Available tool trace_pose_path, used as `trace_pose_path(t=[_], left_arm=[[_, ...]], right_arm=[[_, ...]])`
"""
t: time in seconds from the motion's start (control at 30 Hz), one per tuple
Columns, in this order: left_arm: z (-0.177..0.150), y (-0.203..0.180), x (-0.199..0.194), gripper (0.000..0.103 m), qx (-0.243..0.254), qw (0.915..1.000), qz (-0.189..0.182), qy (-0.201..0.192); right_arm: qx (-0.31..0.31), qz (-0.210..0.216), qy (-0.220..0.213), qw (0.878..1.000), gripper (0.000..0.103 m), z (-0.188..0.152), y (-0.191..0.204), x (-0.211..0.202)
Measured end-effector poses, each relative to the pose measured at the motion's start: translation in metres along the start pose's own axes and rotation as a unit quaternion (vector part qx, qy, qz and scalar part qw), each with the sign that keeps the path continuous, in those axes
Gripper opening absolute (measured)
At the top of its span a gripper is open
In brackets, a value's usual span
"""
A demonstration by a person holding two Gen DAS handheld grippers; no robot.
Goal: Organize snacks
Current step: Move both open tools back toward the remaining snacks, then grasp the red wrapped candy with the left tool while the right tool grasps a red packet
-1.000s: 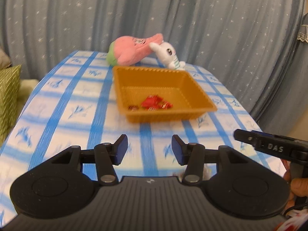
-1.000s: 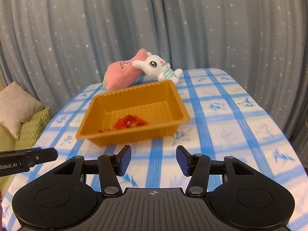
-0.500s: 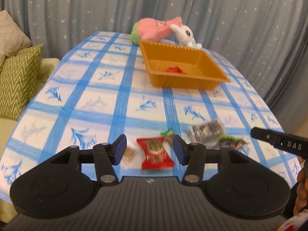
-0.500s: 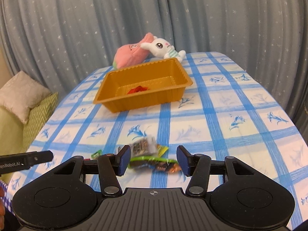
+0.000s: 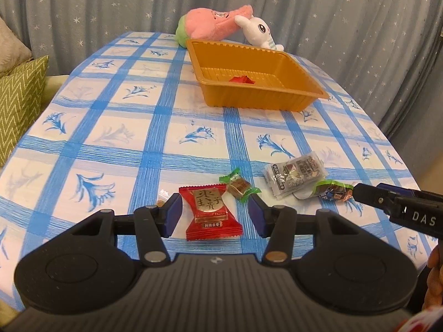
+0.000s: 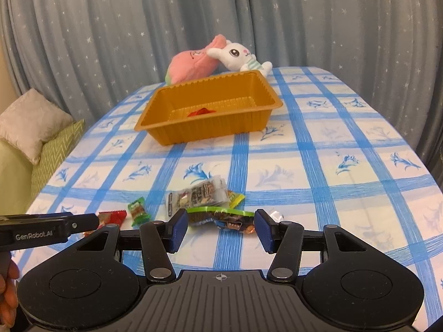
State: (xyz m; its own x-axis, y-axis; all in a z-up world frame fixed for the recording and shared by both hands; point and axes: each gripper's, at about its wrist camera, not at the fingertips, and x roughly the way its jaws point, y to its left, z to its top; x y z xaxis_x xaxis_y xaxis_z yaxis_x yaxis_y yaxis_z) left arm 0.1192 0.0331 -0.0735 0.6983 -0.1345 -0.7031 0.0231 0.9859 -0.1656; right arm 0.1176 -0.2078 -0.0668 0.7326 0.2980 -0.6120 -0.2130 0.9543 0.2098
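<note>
An orange tray (image 5: 300,77) (image 6: 171,102) stands at the far middle of the table with a red wrapper (image 5: 243,79) inside. Near the front edge lie loose snacks: a red packet (image 5: 210,210), a small green-ended candy (image 5: 239,186), a clear dark packet (image 5: 295,173) (image 6: 198,195) and a green-topped dark packet (image 5: 333,189) (image 6: 221,217). My left gripper (image 5: 214,217) is open with the red packet between its fingers. My right gripper (image 6: 220,229) is open around the green-topped packet.
A pink plush (image 5: 213,25) and a white bunny plush (image 5: 259,31) lie behind the tray. The table has a blue checked cloth (image 5: 138,127). A green cushion (image 5: 19,102) sits left of the table. Grey starred curtains hang behind.
Both grippers have pulled back from the tray toward the table's front edge and dropped lower. The loose snacks have come into view and now lie between the open fingers.
</note>
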Motion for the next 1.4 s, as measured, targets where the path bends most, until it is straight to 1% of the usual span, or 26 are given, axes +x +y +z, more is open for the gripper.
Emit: trace_pose_path(t=[0.17, 0.4, 0.57, 0.6, 0.63, 0.7, 0.9, 1.07, 1.23, 1.4], left_arm=[[-0.001, -0.001, 0.014, 0.045, 0.005, 0.9999, 0.002, 0.009], [-0.003, -0.001, 0.032, 0.038, 0.013, 0.9996, 0.007, 0.024], [-0.004, -0.001, 0.039, 0.033, 0.015, 0.9994, 0.012, 0.028], [-0.004, 0.0, 0.039, 0.032, 0.014, 0.9995, 0.011, 0.028], [-0.004, 0.001, 0.039, 0.026, 0.013, 0.9995, 0.012, 0.027], [-0.003, 0.002, 0.037, 0.024, 0.014, 0.9995, 0.014, 0.023], [0.004, 0.005, 0.025, 0.023, 0.013, 0.9998, 0.015, 0.008], [0.02, 0.019, 0.013, 0.023, 0.005, 0.9996, 0.023, -0.014], [0.03, 0.038, 0.011, 0.023, -0.001, 0.9988, 0.041, -0.024], [0.032, 0.055, 0.011, 0.023, -0.019, 0.9983, 0.049, -0.028]], right_arm=[[0.001, -0.004, 0.006, 1.0, 0.053, -0.003, -0.002, 0.008], [-0.001, -0.004, 0.014, 1.0, 0.053, -0.004, -0.002, 0.019], [-0.007, -0.002, 0.013, 1.0, 0.053, -0.004, 0.001, 0.022], [-0.008, -0.002, 0.012, 1.0, 0.053, -0.004, 0.002, 0.023], [-0.009, -0.002, 0.012, 1.0, 0.053, -0.004, 0.002, 0.024], [-0.011, 0.001, 0.01, 1.0, 0.053, -0.004, 0.004, 0.024], [-0.03, 0.015, 0.003, 0.999, 0.053, -0.001, 0.015, 0.026], [-0.058, 0.04, 0.001, 0.998, 0.053, 0.002, 0.031, 0.032], [-0.104, 0.067, 0.006, 0.992, 0.053, 0.004, 0.055, 0.05], [-0.146, 0.087, 0.021, 0.985, 0.053, 0.003, 0.075, 0.075]])
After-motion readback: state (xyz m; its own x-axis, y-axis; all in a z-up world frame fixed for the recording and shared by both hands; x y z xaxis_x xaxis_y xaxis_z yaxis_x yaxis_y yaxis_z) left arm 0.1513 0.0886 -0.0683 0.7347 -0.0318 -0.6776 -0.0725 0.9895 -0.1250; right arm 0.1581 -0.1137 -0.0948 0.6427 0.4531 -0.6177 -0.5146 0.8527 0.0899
